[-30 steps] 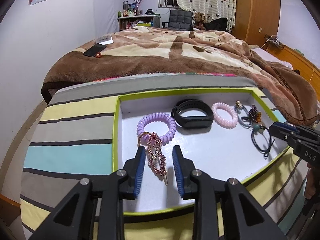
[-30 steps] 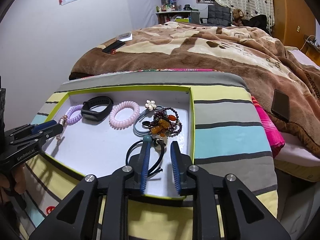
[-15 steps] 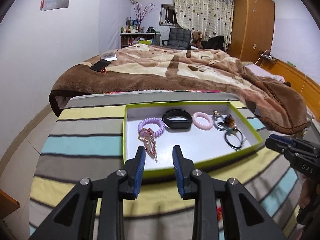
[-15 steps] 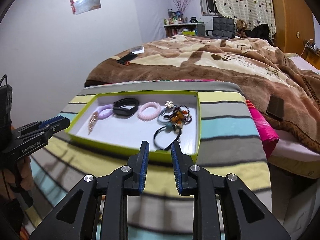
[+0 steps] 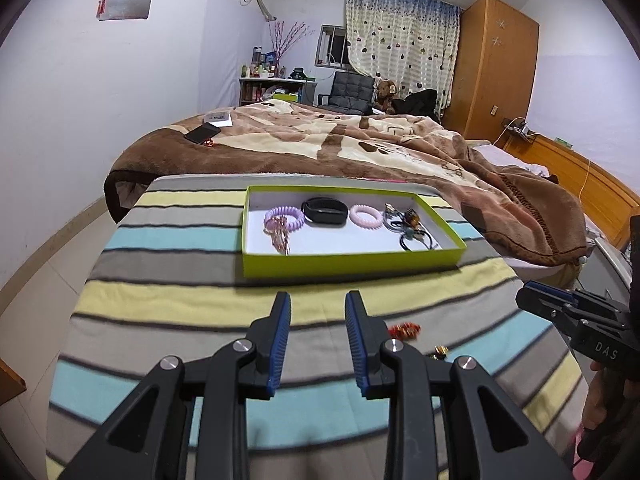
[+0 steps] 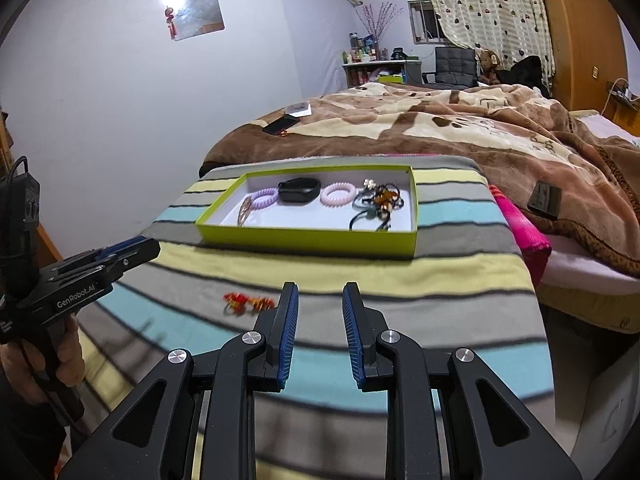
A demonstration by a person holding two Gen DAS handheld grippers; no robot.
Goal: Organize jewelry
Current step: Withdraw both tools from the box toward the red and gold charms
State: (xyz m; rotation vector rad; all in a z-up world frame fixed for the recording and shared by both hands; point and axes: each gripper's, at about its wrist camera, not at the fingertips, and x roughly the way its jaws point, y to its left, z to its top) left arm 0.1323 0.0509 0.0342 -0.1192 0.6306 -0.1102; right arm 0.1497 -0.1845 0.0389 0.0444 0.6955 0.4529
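A green-rimmed tray (image 5: pixel 352 258) (image 6: pixel 312 238) on the striped cloth holds a purple coil band (image 5: pixel 282 216), a black wristband (image 5: pixel 324 210), a pink coil band (image 5: pixel 364 215), a rhinestone clip (image 5: pixel 280 238), beaded bracelets (image 6: pixel 384 196) and black hair ties (image 5: pixel 416 240). A small red-and-gold piece (image 5: pixel 405 330) (image 6: pixel 248 303) lies loose on the cloth in front of the tray. My left gripper (image 5: pixel 314 312) is open and empty, well back from the tray. My right gripper (image 6: pixel 320 304) is open and empty, just right of the red piece.
A bed with a brown blanket (image 5: pixel 360 140) lies beyond the striped cloth, with a phone (image 5: pixel 202 133) on it. A pink cloth (image 6: pixel 520 232) and a dark small object (image 6: pixel 544 198) sit at the right. The striped surface drops off at its right edge.
Both grippers have pulled back and up from the tray, which now looks much smaller. The red-and-gold piece on the cloth has come into view.
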